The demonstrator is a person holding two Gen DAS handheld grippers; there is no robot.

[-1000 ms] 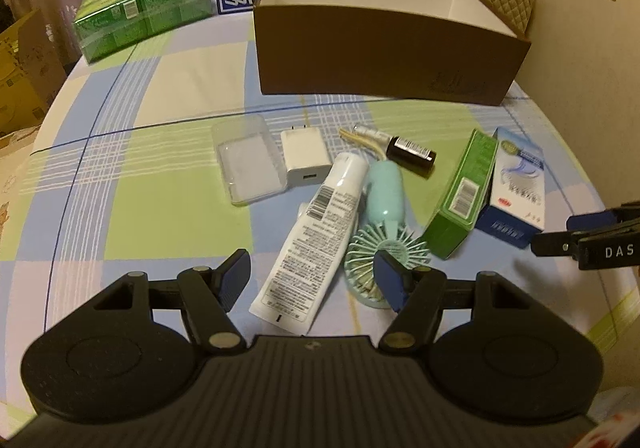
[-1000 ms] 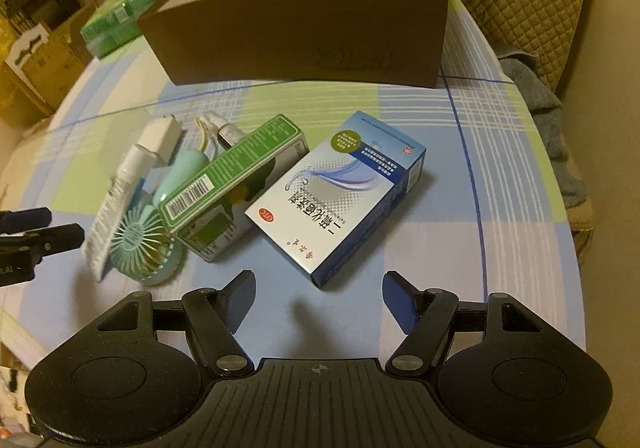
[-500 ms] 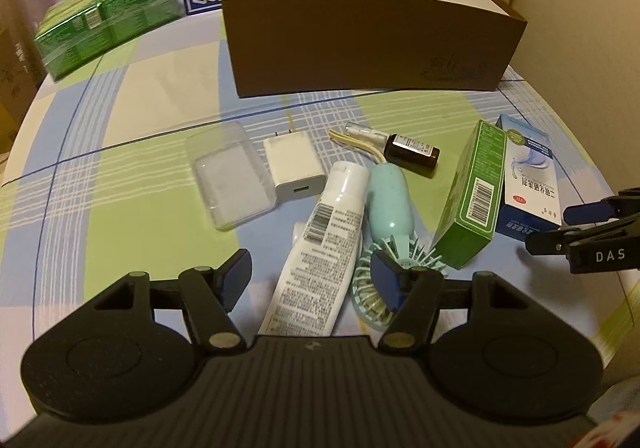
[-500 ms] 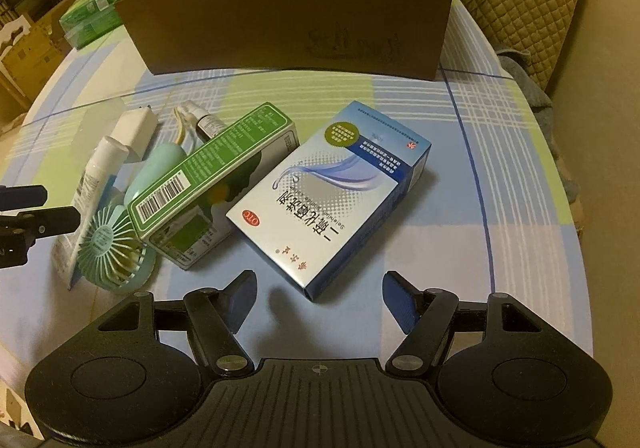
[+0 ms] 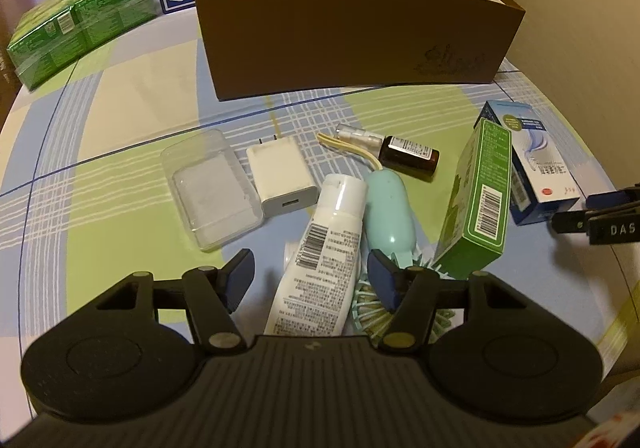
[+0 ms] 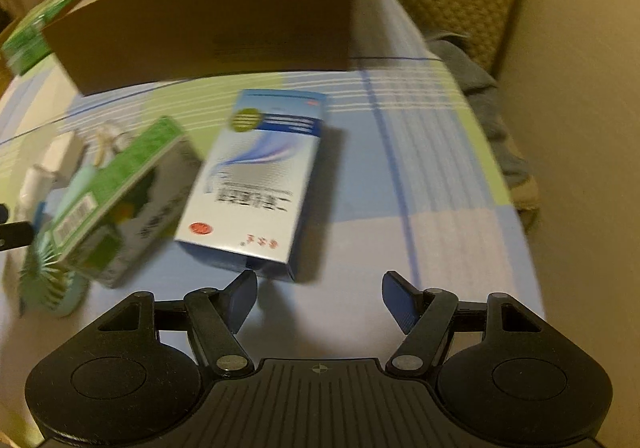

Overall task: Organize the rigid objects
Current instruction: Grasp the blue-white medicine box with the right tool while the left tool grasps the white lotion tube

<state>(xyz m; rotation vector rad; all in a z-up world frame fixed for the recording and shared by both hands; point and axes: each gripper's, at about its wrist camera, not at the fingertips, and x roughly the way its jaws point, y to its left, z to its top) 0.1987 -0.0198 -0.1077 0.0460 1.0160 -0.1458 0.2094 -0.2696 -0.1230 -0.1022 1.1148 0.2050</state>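
Checked tablecloth [image 5: 120, 120]; brown box [image 5: 352, 44]; charger [image 5: 280, 174]; clear case [image 5: 212, 188].

We see each hand-held gripper as matte black plastic: the left hand-held gripper [image 5: 310, 274] and the right hand-held gripper [image 6: 319, 298] share a ribbed central body, two round side housings with triangular cut-outs, silver pivot screws, and dark blue fingers [image 5: 240, 272]. White "DAS" lettering marks the right one's side.

Left gripper [image 5: 310, 280] low over checked tablecloth [image 5: 120, 120], jaws apart and just been closing – white squeeze tube [image 5: 320, 260] lying between them untouched, mint handheld fan [image 5: 388, 212] beside it, white charger block [image 5: 280, 176], clear plastic case [image 5: 212, 188], brown open cardboard box [image 5: 352, 44] beyond.
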